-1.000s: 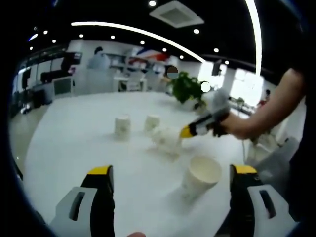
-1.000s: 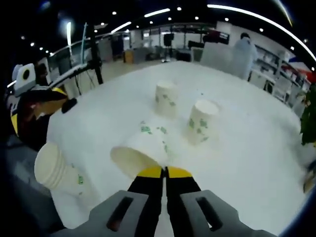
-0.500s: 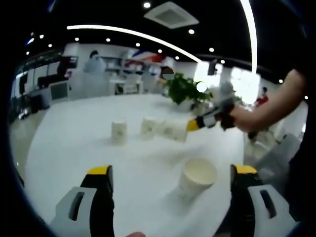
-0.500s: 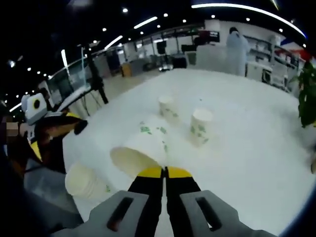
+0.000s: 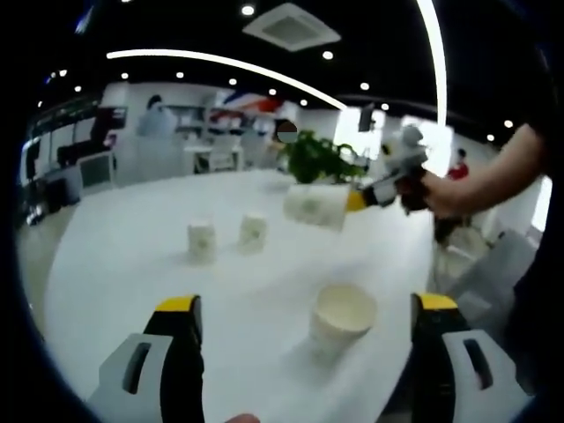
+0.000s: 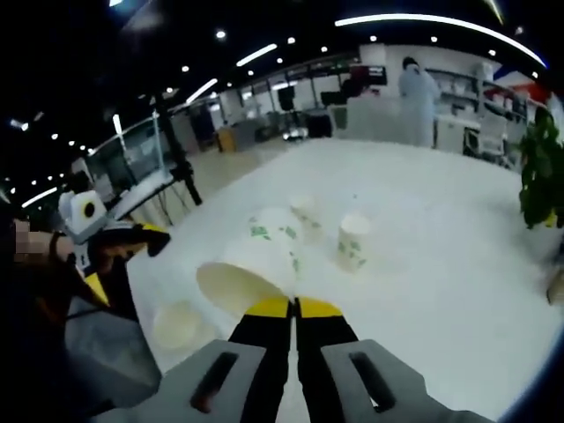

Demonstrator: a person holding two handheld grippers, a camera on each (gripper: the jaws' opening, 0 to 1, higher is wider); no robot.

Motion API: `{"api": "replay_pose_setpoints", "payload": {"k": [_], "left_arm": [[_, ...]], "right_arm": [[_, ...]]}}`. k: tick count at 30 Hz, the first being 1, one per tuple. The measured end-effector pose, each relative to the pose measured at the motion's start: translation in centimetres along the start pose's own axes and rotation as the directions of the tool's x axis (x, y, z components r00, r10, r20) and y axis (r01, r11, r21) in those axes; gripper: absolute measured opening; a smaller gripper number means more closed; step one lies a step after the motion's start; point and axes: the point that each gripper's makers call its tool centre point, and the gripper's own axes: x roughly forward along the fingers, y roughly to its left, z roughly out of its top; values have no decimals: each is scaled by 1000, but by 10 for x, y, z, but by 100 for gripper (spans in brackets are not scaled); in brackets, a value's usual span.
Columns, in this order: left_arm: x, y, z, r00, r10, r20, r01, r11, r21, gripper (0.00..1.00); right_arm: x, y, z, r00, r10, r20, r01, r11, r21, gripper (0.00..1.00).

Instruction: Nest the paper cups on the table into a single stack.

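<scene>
Right gripper carries 1 paper cup on its side, above the table; upright cup is the likely target.

Right fingers are pressed together on the held cup's rim, its long axis running away from them, mouth toward the camera, base pointing outward. In the left gripper view the held cup hangs in the air, well above and beyond the upright cup, which stands mouth-up between the left gripper's wide-apart, empty fingers. 2 inverted cups stand farther off, near each other. Judgement: the held cup must be tipped base-down and lowered over the upright cup's mouth; the left gripper is nearer that cup for steadying it.
</scene>
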Motion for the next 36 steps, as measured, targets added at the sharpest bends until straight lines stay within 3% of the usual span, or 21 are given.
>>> {"api": "replay_pose_setpoints", "payload": {"k": [9, 16, 30, 36], "left_arm": [[4, -2, 2, 1000, -15, 5, 15, 1000, 11, 99], [3, -4, 0, 1000, -13, 10, 13, 1000, 3, 99], [-1, -1, -6, 1000, 5, 21, -5, 1000, 2, 98], [-1, -3, -8, 1000, 2, 18, -3, 1000, 4, 99]], "right_arm": [[-21, 12, 23, 999, 39, 13, -39, 999, -32, 0], [-28, 27, 32, 995, 98, -13, -98, 993, -66, 0], [-32, 58, 33, 969, 218, -117, -230, 967, -107, 0], [-34, 67, 32, 948, 253, -192, -281, 950, -136, 0]]}}
